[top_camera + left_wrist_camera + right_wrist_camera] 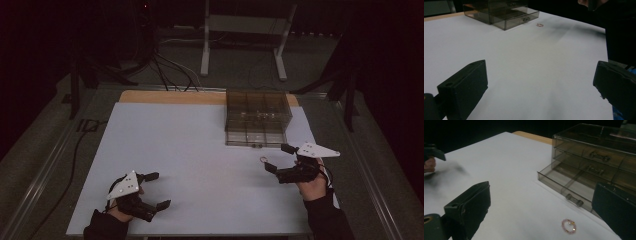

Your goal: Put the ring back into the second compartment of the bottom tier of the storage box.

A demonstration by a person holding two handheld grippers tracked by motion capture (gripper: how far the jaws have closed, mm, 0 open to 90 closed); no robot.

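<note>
Plainly, both the left gripper [156, 190] and right gripper [279, 158] gape wide — empty — ring [569, 225] untouched.

We've got the drawer box at the far right of the table, the ring just in front of it.

The drawer box [257, 118] sits on the table [190, 145] toward its far right edge, its bottom drawer [567, 186] pulled out toward us. The ring [263, 160] lies on the table just before that drawer, apart from it. The right gripper [278, 159] hovers just right of the ring, the left gripper [157, 190] sits well apart at the near left.
</note>
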